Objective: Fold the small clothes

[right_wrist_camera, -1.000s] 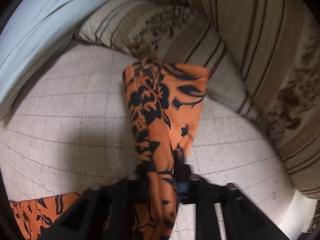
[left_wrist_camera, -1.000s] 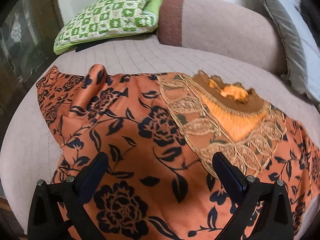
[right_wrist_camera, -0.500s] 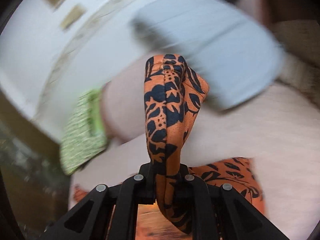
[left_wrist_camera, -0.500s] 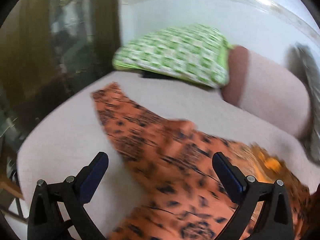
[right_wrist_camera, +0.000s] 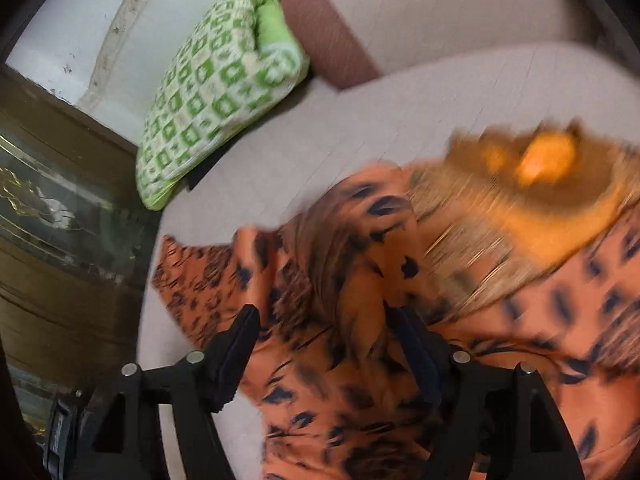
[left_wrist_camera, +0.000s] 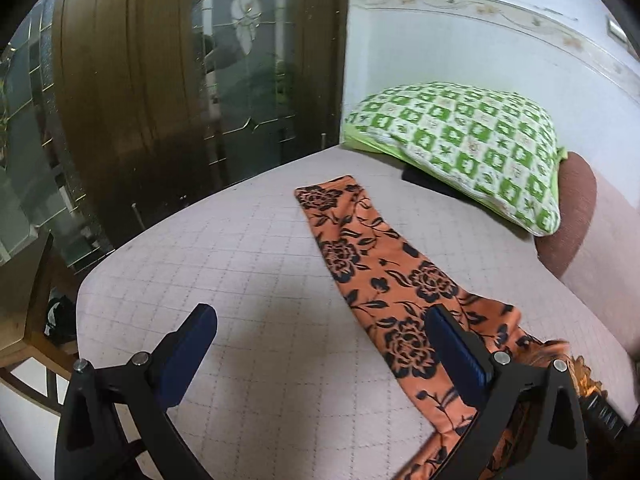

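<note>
- Orange floral garment [left_wrist_camera: 384, 276]: black rose print on orange cloth, lying on the quilted bed [left_wrist_camera: 240, 264]. In the left wrist view one sleeve stretches flat and straight toward the far edge of the bed, its cuff end short of the checked pillow.
- Garment, right wrist view [right_wrist_camera: 360, 320]: the body lies rumpled and blurred, with a gold lace yoke [right_wrist_camera: 480, 240] and an orange neck opening toward the upper right.
- Left tool [left_wrist_camera: 320, 344]: fingers spread wide, gripping nothing; the right-hand finger [left_wrist_camera: 452, 344] stands over the base of the sleeve, the other over bare bedding.
- Right tool [right_wrist_camera: 324, 340]: fingers spread apart over the crumpled cloth, nothing clamped between them; whether the tips touch the fabric cannot be told through the blur.
- Green checked pillow [left_wrist_camera: 472, 148]: at the far side of the bed, against the white wall, beside a brown-ended bolster [left_wrist_camera: 576, 208].
- Glazed wooden door [left_wrist_camera: 160, 92]: beyond the bed's far left edge.
</note>
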A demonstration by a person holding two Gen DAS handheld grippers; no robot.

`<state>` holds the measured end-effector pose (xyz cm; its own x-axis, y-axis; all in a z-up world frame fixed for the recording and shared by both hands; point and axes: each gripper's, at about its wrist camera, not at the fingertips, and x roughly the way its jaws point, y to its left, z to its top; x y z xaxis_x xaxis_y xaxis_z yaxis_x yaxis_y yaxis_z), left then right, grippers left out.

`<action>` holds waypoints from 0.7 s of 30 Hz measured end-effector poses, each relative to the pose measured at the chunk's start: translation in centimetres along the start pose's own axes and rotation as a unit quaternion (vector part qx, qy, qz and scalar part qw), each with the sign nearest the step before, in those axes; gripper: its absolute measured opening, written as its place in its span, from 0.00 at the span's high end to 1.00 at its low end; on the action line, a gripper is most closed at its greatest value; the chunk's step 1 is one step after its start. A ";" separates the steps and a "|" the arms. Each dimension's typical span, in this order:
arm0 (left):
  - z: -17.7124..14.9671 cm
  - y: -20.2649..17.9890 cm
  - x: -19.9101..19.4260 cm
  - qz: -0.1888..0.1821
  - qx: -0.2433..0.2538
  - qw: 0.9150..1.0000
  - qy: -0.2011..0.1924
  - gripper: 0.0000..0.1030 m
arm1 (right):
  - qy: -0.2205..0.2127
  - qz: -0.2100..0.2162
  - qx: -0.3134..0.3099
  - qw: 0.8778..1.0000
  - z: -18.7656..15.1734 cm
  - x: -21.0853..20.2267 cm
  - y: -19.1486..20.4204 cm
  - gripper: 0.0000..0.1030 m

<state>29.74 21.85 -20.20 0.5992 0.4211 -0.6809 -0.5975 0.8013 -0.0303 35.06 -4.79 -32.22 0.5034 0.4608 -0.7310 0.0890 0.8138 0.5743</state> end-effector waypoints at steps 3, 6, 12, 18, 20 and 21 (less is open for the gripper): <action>0.0 0.1 0.1 0.000 0.002 1.000 0.003 0.00 | 0.013 0.019 -0.047 0.999 -1.5 0.1 1.8 0.28; -0.2 -0.3 0.1 -0.004 0.008 1.000 0.009 0.00 | -0.027 0.027 -0.100 0.994 -1.8 -2.9 3.4 0.29; -0.8 -1.1 1.0 -0.011 0.011 0.999 0.036 0.00 | -0.075 -0.033 -0.104 0.991 -0.3 -8.0 -1.3 0.29; -2.0 -4.6 1.4 -0.040 0.059 0.997 0.041 0.00 | -0.097 -0.108 -0.042 0.989 0.8 -12.3 -11.3 0.30; -2.5 -6.6 1.7 -0.068 0.078 0.994 0.046 0.00 | -0.103 -0.111 -0.011 0.988 0.8 -14.2 -15.0 0.30; -2.7 -7.8 1.9 -0.088 0.087 0.991 0.050 0.00 | -0.104 -0.109 0.000 0.989 0.6 -14.9 -16.4 0.30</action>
<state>34.08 15.25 -23.27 0.6247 0.2312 -0.7459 -0.3830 0.9231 -0.0346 26.63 -25.25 -30.57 0.6376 0.1918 -0.7461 0.2150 0.8857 0.4115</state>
